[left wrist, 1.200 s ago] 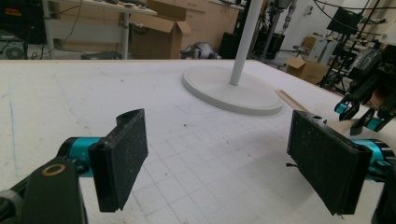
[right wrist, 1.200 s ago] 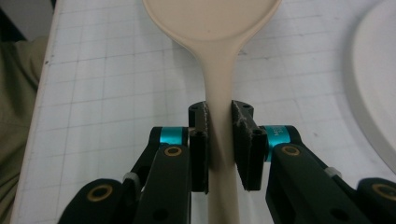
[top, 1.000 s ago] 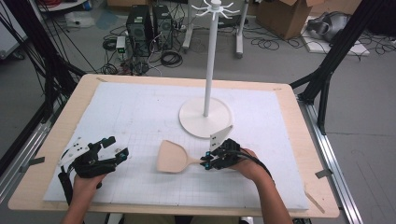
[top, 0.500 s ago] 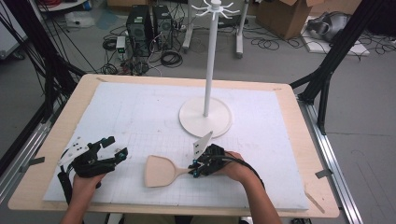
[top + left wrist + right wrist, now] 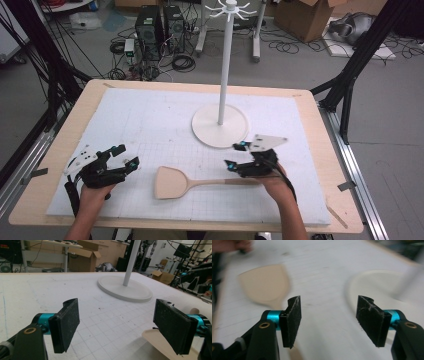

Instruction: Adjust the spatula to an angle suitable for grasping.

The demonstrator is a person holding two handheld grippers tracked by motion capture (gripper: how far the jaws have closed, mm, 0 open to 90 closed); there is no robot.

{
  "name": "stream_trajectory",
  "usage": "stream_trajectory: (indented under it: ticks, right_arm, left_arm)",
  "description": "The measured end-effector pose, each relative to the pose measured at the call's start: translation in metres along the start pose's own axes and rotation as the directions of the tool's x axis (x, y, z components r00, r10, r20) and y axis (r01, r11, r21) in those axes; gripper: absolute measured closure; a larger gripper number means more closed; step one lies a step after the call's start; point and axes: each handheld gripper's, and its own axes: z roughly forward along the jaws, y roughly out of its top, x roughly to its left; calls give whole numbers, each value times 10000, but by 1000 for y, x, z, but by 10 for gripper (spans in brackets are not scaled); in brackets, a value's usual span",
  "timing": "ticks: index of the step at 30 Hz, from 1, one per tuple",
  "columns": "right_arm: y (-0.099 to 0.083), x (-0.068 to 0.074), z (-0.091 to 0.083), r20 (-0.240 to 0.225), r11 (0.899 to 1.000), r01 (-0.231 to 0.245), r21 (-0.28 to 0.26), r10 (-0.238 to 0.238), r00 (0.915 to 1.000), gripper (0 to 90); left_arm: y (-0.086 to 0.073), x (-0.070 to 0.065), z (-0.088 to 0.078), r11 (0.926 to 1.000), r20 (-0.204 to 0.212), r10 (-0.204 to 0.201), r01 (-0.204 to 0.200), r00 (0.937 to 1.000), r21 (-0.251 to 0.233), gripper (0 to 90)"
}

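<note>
In the right gripper view the wooden spatula (image 5: 263, 286) and the stand's white base (image 5: 372, 287) beyond the fingers (image 5: 291, 320) are smeared by motion blur. The spatula's handle passes under the left finger and is cut off by the bottom edge. In the left gripper view, the spatula's blade is partly hidden behind the right finger (image 5: 172, 326).

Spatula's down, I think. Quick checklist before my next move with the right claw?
1. Right claw released: ok. Its jaws have just been opening and nothing sits between them.
2. Wooden spatula lying flat on the white mat: ok.
3. Handle free of the right claw: ok in the right gripper view, where it passes under the left pad; contact with the hand cannot tell.
4. Left claw open and empty: ok.
5. Left claw apart from the spatula blade: ok, beside it, not touching.
6. White hook stand upright behind the spatula: ok.
</note>
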Motion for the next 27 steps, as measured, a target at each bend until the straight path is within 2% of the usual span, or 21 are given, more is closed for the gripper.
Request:
stream_trajectory:
  ticks: [1, 3, 4, 5, 8, 9, 11, 12, 14, 15, 17, 20, 23, 27]
  right_arm:
    - [-7, -3, -12, 651, 9992, -328, -221, 342, 9973, 329]
    - [-21, -9, -33, 1767, 9938, -887, -675, 994, 9792, 291]
    - [-28, -10, -43, 2207, 9904, -1133, -790, 1283, 9669, 291]
    - [-28, -10, -43, 2207, 9904, -1133, -790, 1283, 9669, 291]
    - [-47, -15, -67, 3286, 9812, -1556, -1142, 1851, 9261, 271]
    - [-57, -14, -80, 3666, 9750, -1833, -1253, 2172, 9047, 265]
    - [-63, -12, -89, 4026, 9725, -1899, -1346, 2288, 8863, 262]
    - [-63, -12, -89, 4026, 9725, -1899, -1346, 2288, 8863, 262]
    - [-66, -10, -97, 4178, 9690, -1970, -1491, 2423, 8756, 261]
    - [-65, -8, -100, 4270, 9705, -1893, -1490, 2358, 8730, 260]
    - [-64, -6, -101, 4332, 9720, -1882, -1409, 2315, 8711, 260]
    - [-64, -5, -99, 4247, 9707, -1988, -1352, 2381, 8735, 260]
    - [-65, -5, -97, 4255, 9703, -2077, -1241, 2411, 8722, 255]
    - [-62, -3, -94, 4204, 9746, -1925, -1142, 2230, 8795, 249]
  left_arm:
    - [0, 0, 0, 10000, 0, 0, 0, 10000, 0, 214]
    - [1, 0, 1, 10000, -6, 18, -18, 10000, -25, 212]
    - [1, 0, 1, 10000, -6, 18, -18, 10000, -25, 213]
    - [1, 0, 2, 10000, 25, -21, 21, 10000, -63, 213]
    - [5, -1, 4, 9999, 108, 45, -44, 9999, -100, 205]
    - [6, -2, 4, 9999, 108, 73, -72, 9999, -96, 198]
    - [9, -4, 6, 9999, 177, 119, -118, 9998, -101, 190]
    - [11, -4, 7, 9997, 211, 204, -202, 9996, -119, 190]
    - [15, -5, 8, 9993, 277, 334, -329, 9991, -175, 190]
    - [16, -6, 9, 9994, 312, 290, -283, 9991, -222, 187]
    - [19, -6, 9, 9992, 349, 321, -313, 9989, -236, 181]
    - [21, -7, 9, 9991, 400, 360, -351, 9986, -240, 180]
    - [23, -8, 9, 9986, 388, 503, -497, 9980, -164, 180]
    - [22, -11, 12, 9989, 535, 455, -457, 9975, 35, 179]
